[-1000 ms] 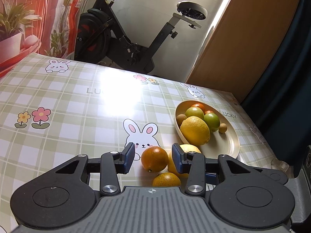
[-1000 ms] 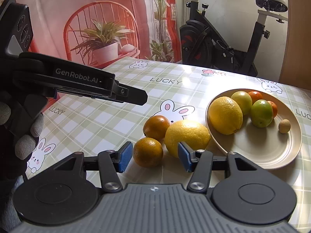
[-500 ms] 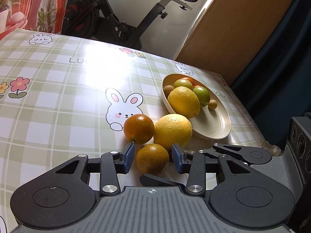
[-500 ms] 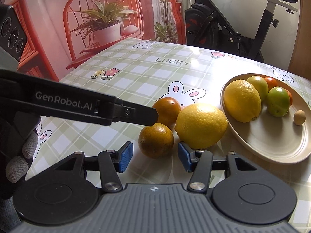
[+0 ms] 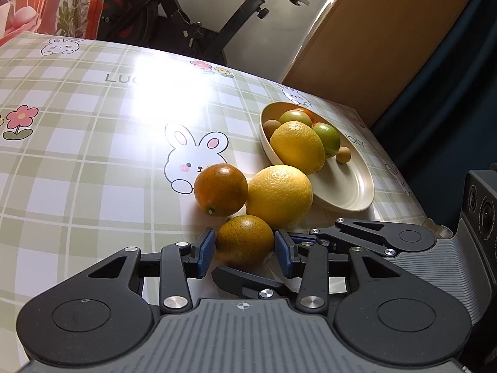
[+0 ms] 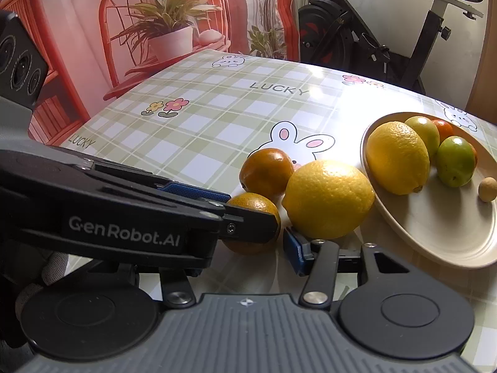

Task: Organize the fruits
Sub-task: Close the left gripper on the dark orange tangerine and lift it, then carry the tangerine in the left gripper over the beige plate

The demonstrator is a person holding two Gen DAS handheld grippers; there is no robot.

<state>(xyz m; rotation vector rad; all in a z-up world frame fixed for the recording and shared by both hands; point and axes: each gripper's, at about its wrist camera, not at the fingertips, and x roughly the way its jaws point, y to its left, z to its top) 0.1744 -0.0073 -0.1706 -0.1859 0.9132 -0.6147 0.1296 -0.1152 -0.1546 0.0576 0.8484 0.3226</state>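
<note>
Three loose fruits lie on the checked tablecloth: a near orange (image 5: 243, 239) (image 6: 257, 206), a far orange (image 5: 221, 189) (image 6: 267, 172) and a big lemon (image 5: 279, 196) (image 6: 328, 199). A cream plate (image 5: 351, 186) (image 6: 435, 236) holds another lemon (image 5: 297, 146) (image 6: 397, 157), green and orange fruits and a small brown one. My left gripper (image 5: 244, 251) is open, its blue pads on either side of the near orange. My right gripper (image 6: 248, 242) is open around the same orange from the other side; the left gripper's finger (image 6: 245, 217) crosses in front and hides its left pad.
The right gripper's body (image 5: 388, 236) lies just under and right of the left one. An exercise bike (image 5: 192, 21) stands beyond the table's far edge. A wooden panel (image 5: 372, 40) stands at the back right. A potted plant backdrop (image 6: 167, 31) is at the left.
Both grippers have moved forward to the near orange. The left gripper's pads now flank it, and its finger now overlaps the orange in the right wrist view.
</note>
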